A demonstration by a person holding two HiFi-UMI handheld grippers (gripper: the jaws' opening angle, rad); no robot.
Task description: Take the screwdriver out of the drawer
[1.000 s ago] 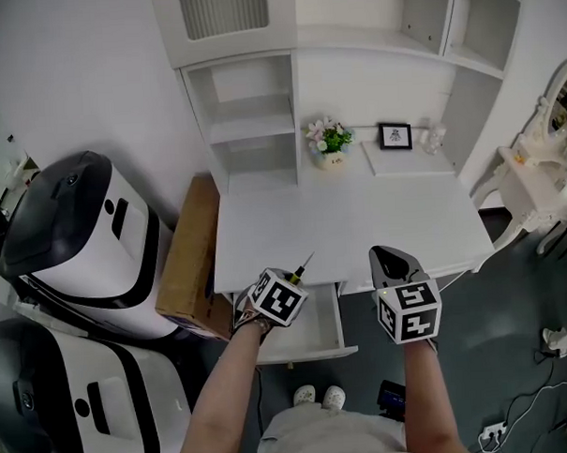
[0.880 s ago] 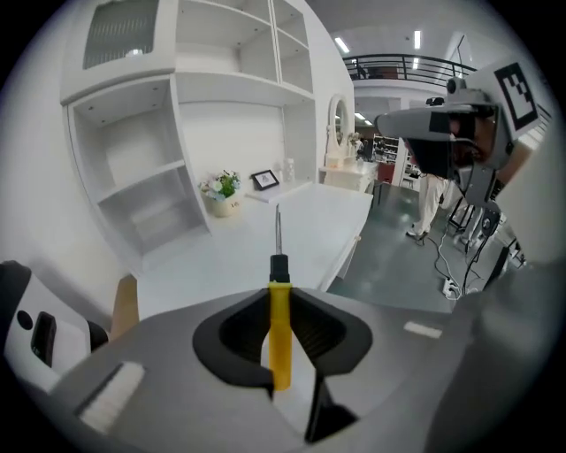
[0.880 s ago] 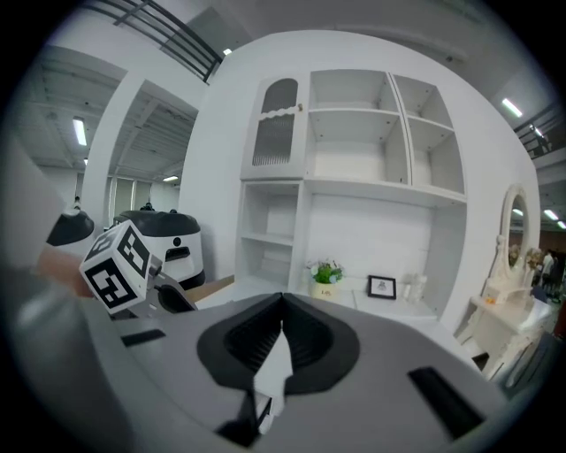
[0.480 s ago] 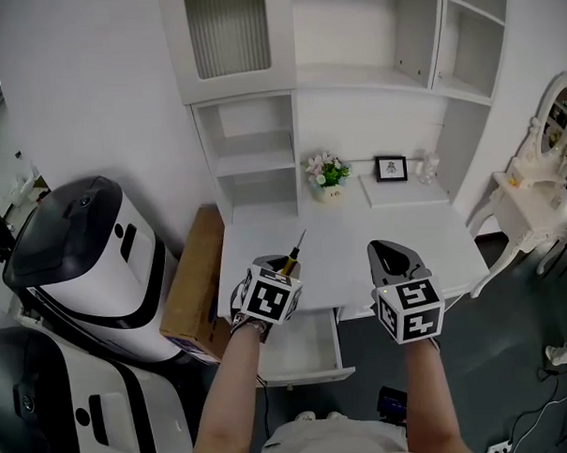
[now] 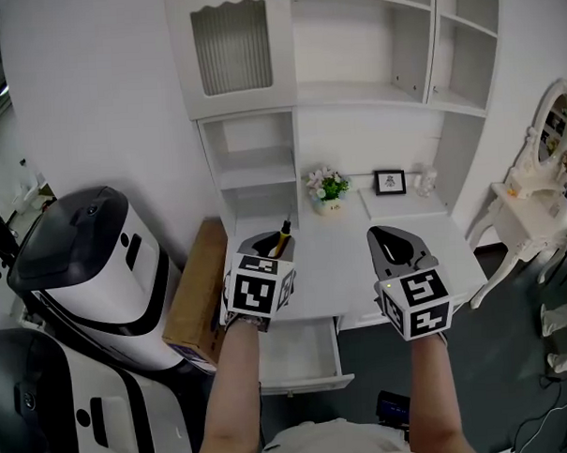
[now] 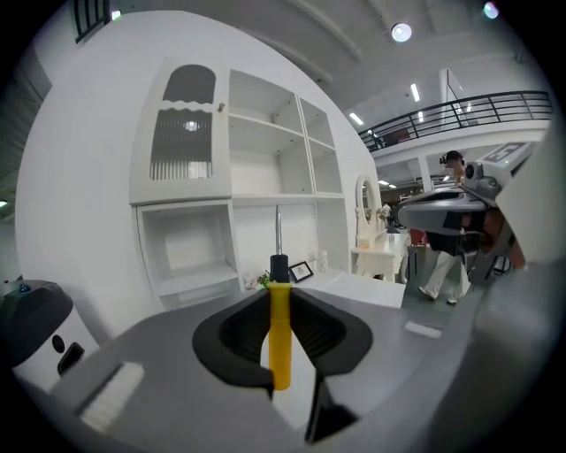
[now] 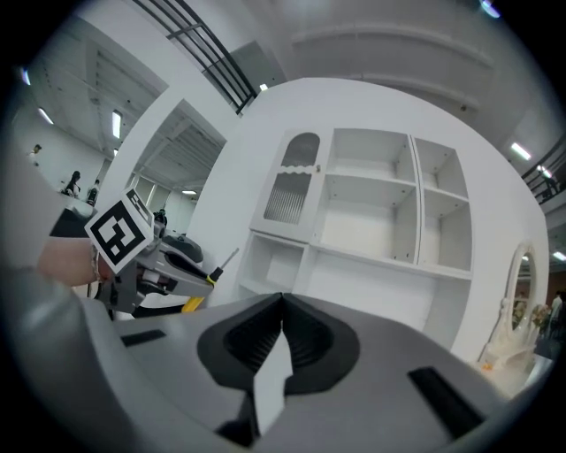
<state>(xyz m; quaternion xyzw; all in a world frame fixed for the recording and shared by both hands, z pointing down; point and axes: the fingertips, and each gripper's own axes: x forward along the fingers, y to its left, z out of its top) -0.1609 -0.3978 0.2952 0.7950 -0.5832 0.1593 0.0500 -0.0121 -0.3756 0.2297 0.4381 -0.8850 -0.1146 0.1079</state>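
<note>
Drawer (image 5: pixel 297 354) under the white desk (image 5: pixel 340 265) stands pulled out, and the part of its inside that shows is plain white. The screwdriver (image 5: pixel 283 235) is out of it: the left gripper (image 5: pixel 266 247) holds it up in the air before the desk, higher than the drawer. At the back of the desk top stand a flower pot (image 5: pixel 328 187) and a small framed picture (image 5: pixel 389 181). A cardboard box (image 5: pixel 192 291) lies beside the desk.

The left gripper view shows the grip clearly: the jaws are narrow and press on the yellow handle from both sides, with the black collar and metal shaft pointing away from the camera. The right gripper view shows the right gripper (image 5: pixel 397 246) with its jaws together and nothing between them, and it shows the left gripper from the side with the shaft sticking out. Only the head view shows the drawer.
</note>
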